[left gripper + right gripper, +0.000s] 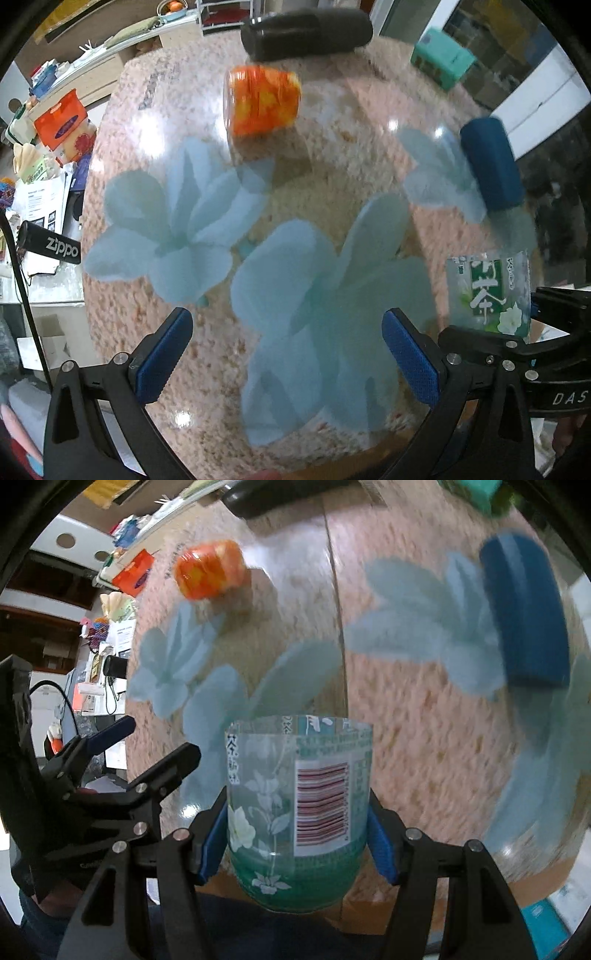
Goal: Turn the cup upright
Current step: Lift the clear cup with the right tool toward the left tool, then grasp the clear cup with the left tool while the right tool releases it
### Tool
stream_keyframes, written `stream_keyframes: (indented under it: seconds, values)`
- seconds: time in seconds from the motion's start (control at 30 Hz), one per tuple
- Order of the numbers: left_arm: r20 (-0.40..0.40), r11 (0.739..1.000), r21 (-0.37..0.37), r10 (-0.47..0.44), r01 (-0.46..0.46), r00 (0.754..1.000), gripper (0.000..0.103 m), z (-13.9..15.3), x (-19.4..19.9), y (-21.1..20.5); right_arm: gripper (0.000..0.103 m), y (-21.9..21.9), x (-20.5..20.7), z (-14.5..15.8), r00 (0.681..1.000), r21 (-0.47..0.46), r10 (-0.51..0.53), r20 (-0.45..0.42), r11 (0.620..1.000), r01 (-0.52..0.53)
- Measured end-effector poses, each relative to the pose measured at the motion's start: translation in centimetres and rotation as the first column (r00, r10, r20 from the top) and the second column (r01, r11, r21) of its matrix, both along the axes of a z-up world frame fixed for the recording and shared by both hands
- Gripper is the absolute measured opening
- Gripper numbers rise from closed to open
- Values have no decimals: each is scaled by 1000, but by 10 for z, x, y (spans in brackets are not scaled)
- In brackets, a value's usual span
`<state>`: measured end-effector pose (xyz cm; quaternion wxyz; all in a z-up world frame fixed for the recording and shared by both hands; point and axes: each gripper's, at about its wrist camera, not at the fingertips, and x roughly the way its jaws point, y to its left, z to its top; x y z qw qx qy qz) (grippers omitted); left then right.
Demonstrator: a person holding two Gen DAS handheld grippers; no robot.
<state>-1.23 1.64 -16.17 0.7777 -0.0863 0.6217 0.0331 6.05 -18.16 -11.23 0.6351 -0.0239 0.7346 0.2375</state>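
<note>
- Cup [297, 805] (cut bottle, tea label) clamped between right gripper [297, 840] pads, axis vertical, open rim up, above the table's [424, 738] near edge.
- Left gripper [286, 358] spread wide, holding nothing; bare floral tabletop ahead.

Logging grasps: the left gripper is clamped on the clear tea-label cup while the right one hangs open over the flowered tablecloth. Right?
Sides are swapped. The right wrist view shows the right gripper clamped on the clear tea-label cup; the left gripper hangs open over the flowered tablecloth.
</note>
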Motion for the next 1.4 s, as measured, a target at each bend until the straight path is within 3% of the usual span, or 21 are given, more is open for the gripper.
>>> stream_keyframes:
  seconds: [0.33,0.73,0.97,1.23,1.4]
  values:
    - [-23,1000,-14,-11,10,1000,103,-13,-11,4,63,11,-10,-28,1000,-72,-15,-26,997,13]
    - [-25,999,-39,-4,3,1000,103,-15,-8,4,64,32,-15,-31,1000,-108,-4,-11,994,2]
    - [-24,999,-44,2,-3,1000,103,-10,-12,7,95,18,-12,-28,999,-115,-36,12,993,37]
    - [-24,999,-49,-7,6,1000,103,8,-16,4,103,-1,-12,-3,995,-62,-83,48,994,86]
    - [-13,998,-47,-47,47,999,103,27,-16,-12,103,-20,-16,30,990,-1,-108,92,994,108]
